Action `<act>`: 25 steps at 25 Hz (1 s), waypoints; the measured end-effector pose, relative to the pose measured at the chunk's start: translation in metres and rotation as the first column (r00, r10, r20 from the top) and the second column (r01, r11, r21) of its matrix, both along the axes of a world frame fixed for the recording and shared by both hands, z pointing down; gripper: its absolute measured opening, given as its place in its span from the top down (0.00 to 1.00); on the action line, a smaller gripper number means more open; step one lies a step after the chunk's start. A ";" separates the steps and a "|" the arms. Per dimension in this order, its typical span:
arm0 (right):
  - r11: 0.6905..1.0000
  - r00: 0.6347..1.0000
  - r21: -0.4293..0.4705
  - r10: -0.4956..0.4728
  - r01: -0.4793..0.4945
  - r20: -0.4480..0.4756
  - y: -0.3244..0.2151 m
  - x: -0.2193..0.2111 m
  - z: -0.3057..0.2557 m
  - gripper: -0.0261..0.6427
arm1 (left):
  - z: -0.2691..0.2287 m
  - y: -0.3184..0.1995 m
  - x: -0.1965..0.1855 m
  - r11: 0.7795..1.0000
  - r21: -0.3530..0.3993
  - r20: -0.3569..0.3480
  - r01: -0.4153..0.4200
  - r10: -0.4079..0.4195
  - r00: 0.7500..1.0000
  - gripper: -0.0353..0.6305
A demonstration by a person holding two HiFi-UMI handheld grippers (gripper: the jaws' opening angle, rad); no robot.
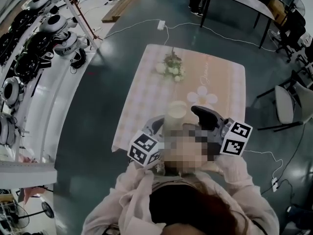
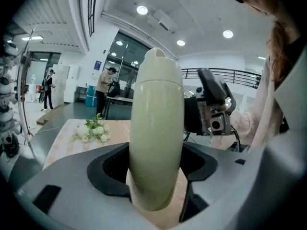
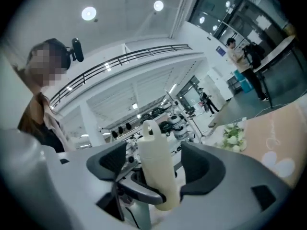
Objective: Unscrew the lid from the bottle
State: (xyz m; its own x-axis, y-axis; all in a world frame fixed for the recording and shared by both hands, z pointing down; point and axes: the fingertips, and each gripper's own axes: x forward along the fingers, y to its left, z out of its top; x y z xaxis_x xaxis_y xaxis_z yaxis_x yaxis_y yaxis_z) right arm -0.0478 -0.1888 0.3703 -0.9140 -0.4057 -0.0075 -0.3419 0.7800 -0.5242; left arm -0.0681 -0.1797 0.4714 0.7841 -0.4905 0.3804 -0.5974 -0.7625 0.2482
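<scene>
**A:** Where is the bottle, and what holds it?

**B:** The pale cream bottle (image 2: pixel 156 143) is up off the desk (image 1: pixel 230 82), close to the person's chest. The left gripper (image 2: pixel 156 166) is clenched round its lower body. Its lid (image 2: pixel 158 63), with a small loop on top, is on. The right gripper (image 3: pixel 156 164) is released, with its jaws apart on either side of the bottle and neither one pressing.

**A:** What could go wrong from here?

**B:** Probably two things. The right jaws seem to flank the body below the lid, so closing there would likely turn the whole bottle, not the lid. The smooth, rounded wall may also twist or slide in the left grip, and in mid-air it would drop.

**A:** And the surroundings?

**B:** The desk wears a pink checked cloth with a daisy print (image 1: pixel 203 96) and a small bunch of white flowers (image 1: pixel 171 67). Around it are a dark glossy floor (image 1: pixel 112 82), a white power strip (image 1: pixel 160 24) and a grey chair (image 1: pixel 286 102), all in a large, bright hall.
</scene>
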 end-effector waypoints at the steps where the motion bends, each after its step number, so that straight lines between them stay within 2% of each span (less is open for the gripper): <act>1: 1.000 1.000 0.012 -0.029 0.029 -0.003 0.002 -0.006 -0.002 0.40 | -0.001 0.002 0.003 1.000 0.003 0.007 -0.012 0.012 1.000 0.47; 6: 0.994 0.994 0.107 -0.017 0.028 -0.104 -0.002 -0.021 0.001 0.39 | -0.002 0.013 0.016 0.998 0.016 0.028 -0.067 0.067 0.997 0.47; 10: 0.983 0.989 0.157 -0.077 0.097 -0.129 0.005 -0.022 -0.001 0.51 | -0.002 0.020 0.024 0.993 0.020 0.045 -0.120 0.119 0.992 0.47; 14: 0.954 0.974 0.244 -0.133 0.176 -0.183 0.019 -0.025 -0.004 0.51 | 0.001 0.026 0.027 0.978 0.038 0.117 -0.205 0.199 0.973 0.47; 18: 0.939 0.969 0.271 -0.165 0.211 -0.183 0.027 -0.027 -0.005 0.51 | 0.002 0.034 0.032 0.961 0.009 0.118 -0.277 0.274 0.954 0.47; 20: 0.922 0.959 0.280 -0.229 0.270 -0.168 0.036 -0.025 -0.007 0.51 | 0.000 0.044 0.036 0.939 -0.003 0.091 -0.345 0.343 0.935 0.47; 21: 0.903 0.946 0.289 -0.284 0.318 -0.153 0.043 -0.024 -0.009 0.51 | -0.003 0.053 0.039 0.917 -0.007 0.062 -0.399 0.399 0.915 0.47; 24: 0.823 0.883 0.326 -0.460 0.465 -0.099 0.067 -0.019 -0.018 0.51 | -0.012 0.079 0.045 0.834 -0.003 -0.015 -0.552 0.552 0.834 0.47; 25: 0.804 0.865 0.332 -0.493 0.493 -0.092 0.071 -0.018 -0.019 0.51 | -0.013 0.083 0.046 0.822 -0.001 -0.023 -0.569 0.569 0.822 0.47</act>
